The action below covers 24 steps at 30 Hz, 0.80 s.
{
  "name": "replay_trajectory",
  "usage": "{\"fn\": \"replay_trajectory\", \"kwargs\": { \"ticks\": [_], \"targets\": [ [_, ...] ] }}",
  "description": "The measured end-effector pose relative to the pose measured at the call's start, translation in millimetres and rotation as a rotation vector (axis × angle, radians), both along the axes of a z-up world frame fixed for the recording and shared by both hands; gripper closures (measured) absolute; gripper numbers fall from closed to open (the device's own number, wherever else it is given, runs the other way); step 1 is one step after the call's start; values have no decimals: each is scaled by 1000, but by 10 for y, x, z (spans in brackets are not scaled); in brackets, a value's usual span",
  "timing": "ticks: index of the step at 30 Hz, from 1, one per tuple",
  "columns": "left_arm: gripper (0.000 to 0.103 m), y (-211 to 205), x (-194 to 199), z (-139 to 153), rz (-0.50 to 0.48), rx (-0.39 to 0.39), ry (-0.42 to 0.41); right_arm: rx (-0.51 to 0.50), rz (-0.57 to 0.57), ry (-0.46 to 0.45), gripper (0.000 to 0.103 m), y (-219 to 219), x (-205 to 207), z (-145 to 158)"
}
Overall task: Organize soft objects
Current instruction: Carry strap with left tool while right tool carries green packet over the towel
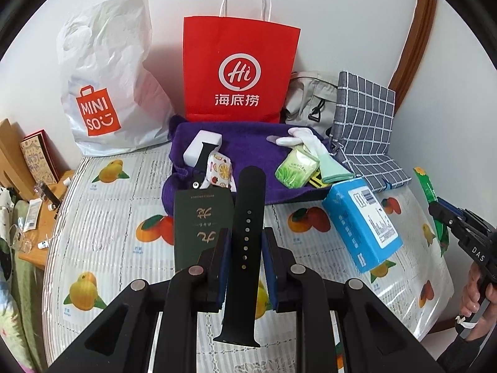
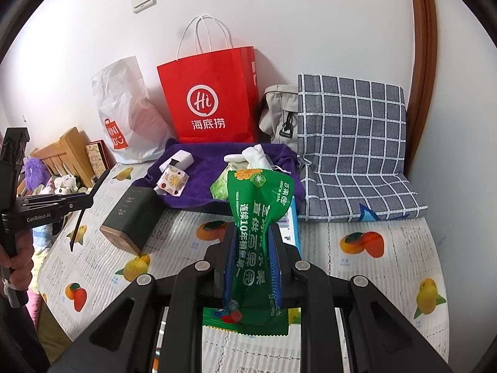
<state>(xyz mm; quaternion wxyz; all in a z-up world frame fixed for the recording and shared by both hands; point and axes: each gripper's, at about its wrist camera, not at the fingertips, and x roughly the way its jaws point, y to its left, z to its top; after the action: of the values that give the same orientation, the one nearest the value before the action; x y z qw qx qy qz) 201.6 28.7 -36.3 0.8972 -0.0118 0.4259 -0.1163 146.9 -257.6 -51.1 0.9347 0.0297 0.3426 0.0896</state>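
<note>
We've got the left claw (image 1: 245, 245) pinching a strap (image 1: 245, 233), right claw (image 2: 253, 258) gripping a green packet (image 2: 254, 217), both in front of red bag (image 1: 240, 71).

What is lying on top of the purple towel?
On the purple towel: a white box, a fruit-print packet, a white glove and a pale green tissue pack. The towel's part beneath them is hidden.
</note>
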Motion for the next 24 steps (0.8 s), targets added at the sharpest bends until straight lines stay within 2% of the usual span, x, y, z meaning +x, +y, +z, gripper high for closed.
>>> {"fn": "replay_trajectory", "kwargs": {
  "ticks": [24],
  "targets": [
    [83,55,365,214,12,-21,-32,-11,35,-29,83,234,397,227]
  ]
}}
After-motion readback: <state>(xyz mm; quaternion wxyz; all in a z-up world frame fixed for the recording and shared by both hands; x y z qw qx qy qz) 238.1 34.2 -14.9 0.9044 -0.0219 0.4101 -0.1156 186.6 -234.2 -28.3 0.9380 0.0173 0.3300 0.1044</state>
